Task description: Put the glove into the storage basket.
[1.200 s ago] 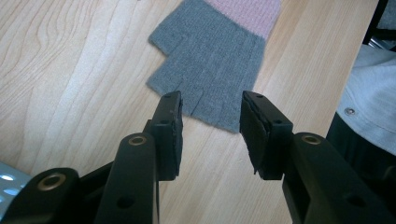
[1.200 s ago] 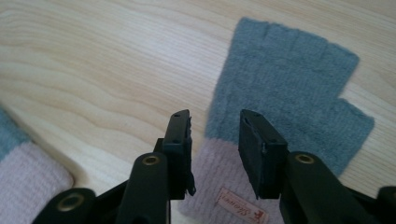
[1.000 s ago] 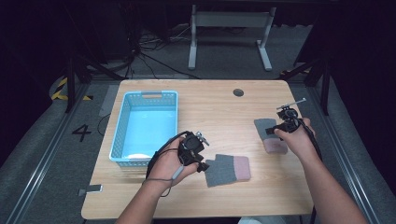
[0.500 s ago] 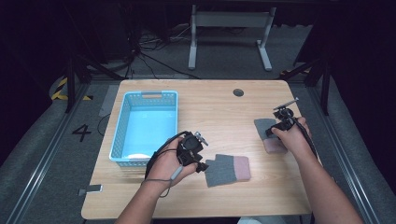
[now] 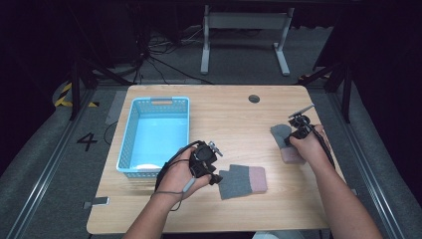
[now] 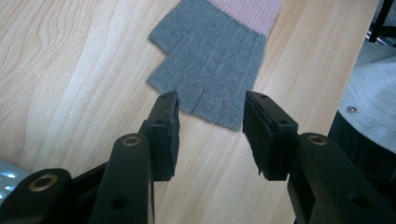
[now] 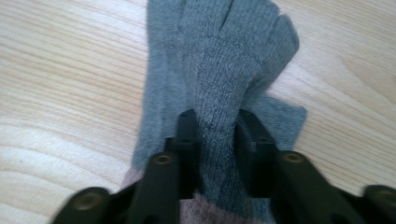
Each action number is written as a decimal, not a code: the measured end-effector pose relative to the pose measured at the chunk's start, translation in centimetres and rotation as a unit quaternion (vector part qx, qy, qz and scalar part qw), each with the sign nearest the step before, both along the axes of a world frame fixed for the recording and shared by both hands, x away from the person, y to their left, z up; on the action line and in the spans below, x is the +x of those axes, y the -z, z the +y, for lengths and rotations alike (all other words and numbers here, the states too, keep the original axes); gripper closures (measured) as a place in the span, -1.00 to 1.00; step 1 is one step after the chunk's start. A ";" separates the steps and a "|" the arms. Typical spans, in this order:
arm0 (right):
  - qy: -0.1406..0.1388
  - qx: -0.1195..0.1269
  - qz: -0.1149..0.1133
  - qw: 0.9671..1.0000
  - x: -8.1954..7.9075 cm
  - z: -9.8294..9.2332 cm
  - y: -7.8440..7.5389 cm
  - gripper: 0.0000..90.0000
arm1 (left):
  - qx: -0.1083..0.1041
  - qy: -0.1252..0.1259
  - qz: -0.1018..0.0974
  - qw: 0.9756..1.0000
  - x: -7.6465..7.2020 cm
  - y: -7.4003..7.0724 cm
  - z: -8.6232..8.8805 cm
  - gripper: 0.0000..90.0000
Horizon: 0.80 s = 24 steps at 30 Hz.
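Observation:
Two grey knit gloves with pink cuffs lie on the wooden table. One glove (image 5: 244, 181) lies flat near the front middle. My left gripper (image 5: 217, 178) is low at its left end and open. In the left gripper view the glove's (image 6: 212, 56) finger ends reach just between the tips of the left gripper (image 6: 210, 114), untouched. The other glove (image 5: 280, 132) lies at the right. My right gripper (image 5: 292, 140) points down on it. Its jaws have just been closing, and in the right gripper view the right gripper (image 7: 217, 128) pinches a raised ridge of the grey glove (image 7: 224, 46).
A light blue slotted basket (image 5: 127, 144) stands on the left half of the table, just left of my left hand. A round cable hole (image 5: 254, 98) sits near the far edge. The table's right edge runs close beside the right glove.
My right hand has sunk a little onto the right glove and its jaws have come together on the fabric. The left hand and the front glove have stayed put.

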State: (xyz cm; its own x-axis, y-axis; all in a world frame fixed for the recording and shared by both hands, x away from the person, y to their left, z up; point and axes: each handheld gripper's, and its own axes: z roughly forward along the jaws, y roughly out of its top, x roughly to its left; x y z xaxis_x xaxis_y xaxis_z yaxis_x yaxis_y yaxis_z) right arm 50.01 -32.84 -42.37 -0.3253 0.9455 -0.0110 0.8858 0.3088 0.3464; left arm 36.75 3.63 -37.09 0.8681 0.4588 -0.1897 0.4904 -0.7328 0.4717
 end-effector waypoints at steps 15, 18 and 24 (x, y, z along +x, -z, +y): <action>-0.038 0.020 -0.018 0.999 -1.1 -0.4 -2.1 0.77 | -0.006 -0.002 0.001 1.000 0.4 -0.1 0.2 0.26; -0.052 0.027 -0.042 0.997 -2.0 -0.5 -3.6 0.76 | -0.008 -0.002 -0.002 1.000 0.3 -0.2 0.1 0.26; -0.075 0.030 -0.056 0.995 -3.0 -0.6 -5.1 0.76 | -0.008 -0.001 -0.002 1.000 0.3 -0.4 0.1 0.26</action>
